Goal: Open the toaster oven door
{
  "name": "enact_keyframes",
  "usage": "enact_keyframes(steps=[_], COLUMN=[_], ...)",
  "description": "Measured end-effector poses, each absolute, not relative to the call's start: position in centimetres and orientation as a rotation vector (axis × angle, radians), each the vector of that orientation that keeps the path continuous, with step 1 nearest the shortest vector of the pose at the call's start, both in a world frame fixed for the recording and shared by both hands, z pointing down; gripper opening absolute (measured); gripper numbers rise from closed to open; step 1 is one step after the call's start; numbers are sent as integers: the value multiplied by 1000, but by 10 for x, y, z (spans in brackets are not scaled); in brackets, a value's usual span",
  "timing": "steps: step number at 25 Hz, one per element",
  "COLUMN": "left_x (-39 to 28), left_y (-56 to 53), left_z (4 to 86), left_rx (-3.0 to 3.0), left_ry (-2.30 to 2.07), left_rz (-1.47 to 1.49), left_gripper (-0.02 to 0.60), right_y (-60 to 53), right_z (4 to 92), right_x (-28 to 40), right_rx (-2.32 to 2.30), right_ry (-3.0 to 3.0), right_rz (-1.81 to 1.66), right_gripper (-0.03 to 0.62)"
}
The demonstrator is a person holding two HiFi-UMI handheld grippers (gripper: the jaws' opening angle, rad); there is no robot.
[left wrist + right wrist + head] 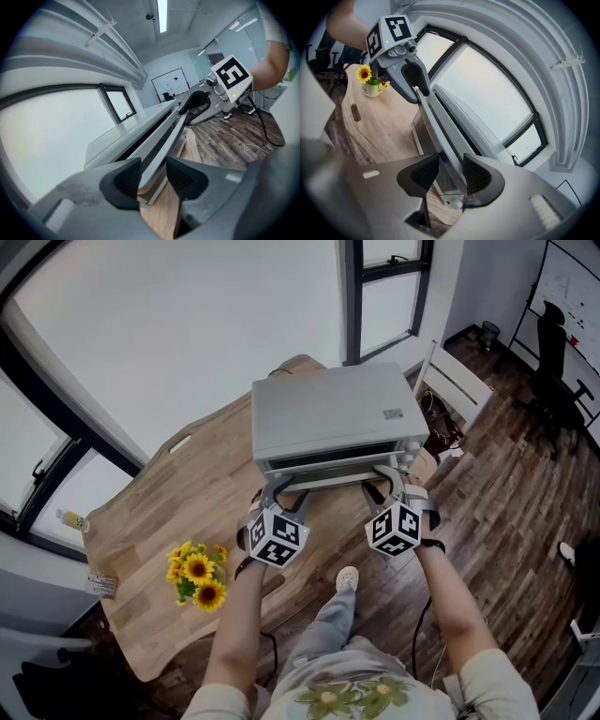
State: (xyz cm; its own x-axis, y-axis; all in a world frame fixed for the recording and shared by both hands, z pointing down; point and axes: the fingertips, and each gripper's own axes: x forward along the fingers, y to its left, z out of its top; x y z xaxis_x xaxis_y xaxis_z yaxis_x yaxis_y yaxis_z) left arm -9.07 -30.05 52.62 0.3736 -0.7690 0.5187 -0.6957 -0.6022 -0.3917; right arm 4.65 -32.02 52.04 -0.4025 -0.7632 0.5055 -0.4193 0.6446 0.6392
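On the wooden table (141,521) sits a boxy silver toaster oven (328,413). My left gripper (152,176) is closing around its handle bar (164,136), and my right gripper (451,171) clamps it.

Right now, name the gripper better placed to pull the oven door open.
Right, narrowly: the right gripper looks clamped on the door handle, while the left gripper is closing its jaws around it, gap beside one pad.

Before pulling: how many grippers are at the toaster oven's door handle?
2. Left gripper, jaws closing round it, at the left end of the door handle; right gripper clamped at its right end.
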Motion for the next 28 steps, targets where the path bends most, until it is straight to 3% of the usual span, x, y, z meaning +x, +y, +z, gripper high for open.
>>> enact_keyframes(steps=[28], left_x=[-87], left_y=[-274], left_z=[538], left_rx=[-2497], left_ry=[1380], left_rz=[-1035], left_gripper=[173], right_y=[-295], right_z=[532], right_x=[51], right_rx=[957], right_ry=[-2055], right_rz=[-524], right_gripper=[156])
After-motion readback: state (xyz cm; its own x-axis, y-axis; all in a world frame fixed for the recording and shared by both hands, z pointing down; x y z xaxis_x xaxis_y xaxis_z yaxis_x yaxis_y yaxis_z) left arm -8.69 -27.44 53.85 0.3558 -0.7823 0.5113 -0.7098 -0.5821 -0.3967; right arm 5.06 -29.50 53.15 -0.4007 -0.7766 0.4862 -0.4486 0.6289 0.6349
